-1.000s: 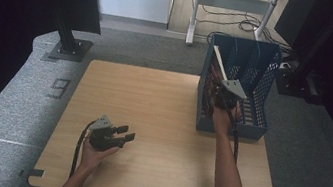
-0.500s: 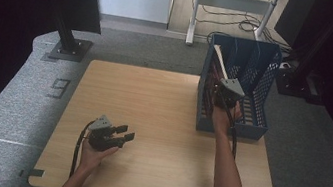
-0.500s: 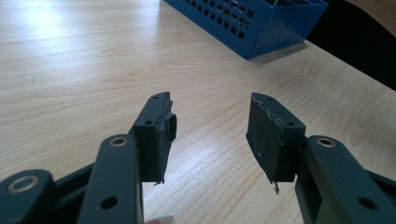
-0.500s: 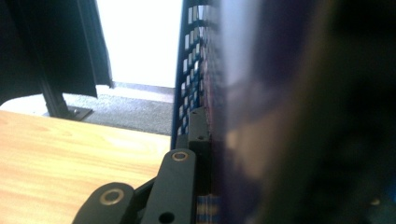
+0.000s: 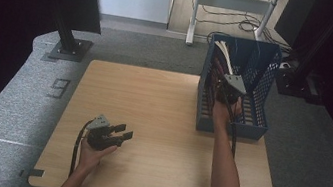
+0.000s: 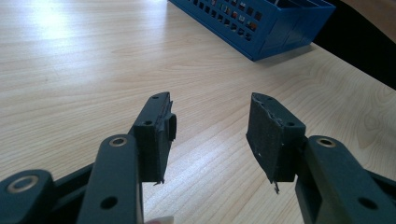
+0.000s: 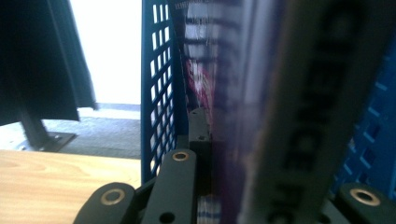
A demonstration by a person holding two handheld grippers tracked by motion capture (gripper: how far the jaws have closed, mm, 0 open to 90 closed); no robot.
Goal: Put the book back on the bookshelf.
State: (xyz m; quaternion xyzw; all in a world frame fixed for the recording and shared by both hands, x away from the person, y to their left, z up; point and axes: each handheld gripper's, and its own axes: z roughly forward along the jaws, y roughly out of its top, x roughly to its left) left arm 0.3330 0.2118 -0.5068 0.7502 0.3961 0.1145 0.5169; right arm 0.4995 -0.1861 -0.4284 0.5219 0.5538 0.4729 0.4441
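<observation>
High view: right gripper (image 5: 220, 82) clamps a thick book (image 7: 280, 116) standing upright inside the blue perforated plastic crate (image 5: 259, 103) on the wooden bench (image 5: 160, 123); left gripper (image 6: 210, 135) rests half open, holding nothing.

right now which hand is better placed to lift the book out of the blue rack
Right. The right gripper is already inside the blue rack, shut on the book. The left gripper sits open over the table, well apart from the rack.

A blue lattice-walled basket (image 5: 263, 78) stands on the pale wood-grain table (image 5: 152, 106), holding a purple-spined book (image 7: 243, 93).
</observation>
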